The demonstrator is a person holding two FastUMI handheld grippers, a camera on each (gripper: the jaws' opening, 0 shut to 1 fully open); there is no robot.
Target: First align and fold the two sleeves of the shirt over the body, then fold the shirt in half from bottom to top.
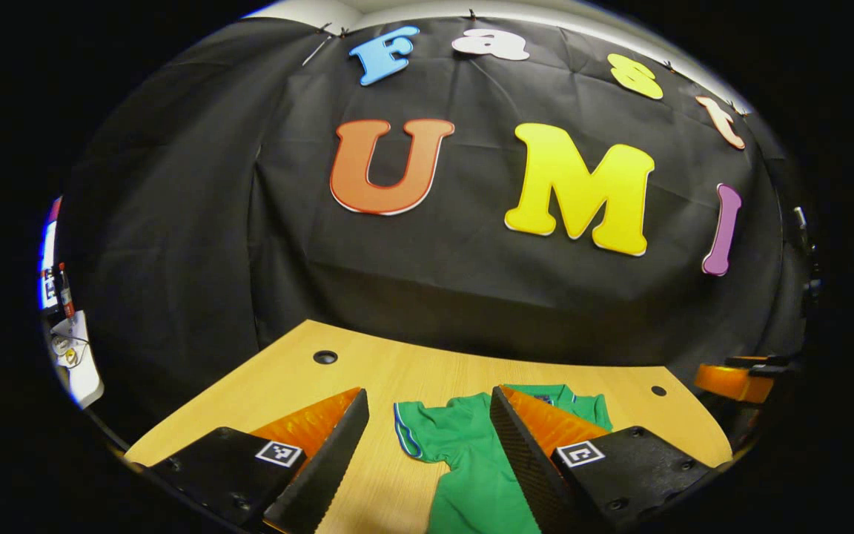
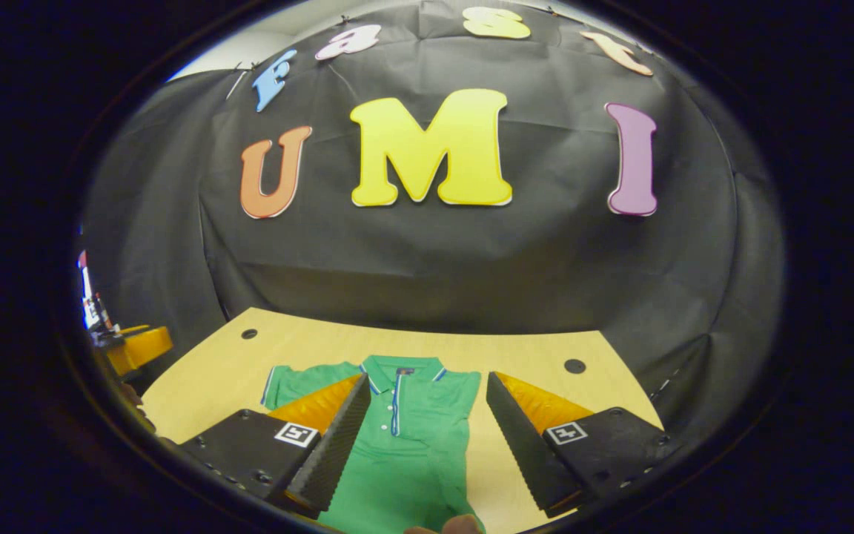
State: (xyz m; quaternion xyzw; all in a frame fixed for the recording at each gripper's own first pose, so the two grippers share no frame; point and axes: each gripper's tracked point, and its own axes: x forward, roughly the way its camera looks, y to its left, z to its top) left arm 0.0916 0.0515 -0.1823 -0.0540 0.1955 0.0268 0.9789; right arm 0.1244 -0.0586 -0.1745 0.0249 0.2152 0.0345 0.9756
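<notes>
A green polo shirt lies flat on the wooden table, collar toward the far wall. One short sleeve sticks out to the left in the right gripper view; on the other side no sleeve spreads out. My right gripper hovers open over the shirt's chest, holding nothing. My left gripper is open too, above the shirt beside its spread sleeve. The left gripper also shows at the right gripper view's left edge, and the right gripper at the left gripper view's right edge.
The table has round cable holes near its far corners. The black cloth wall rises close behind it. A white object hangs off to the left, beyond the table's edge.
</notes>
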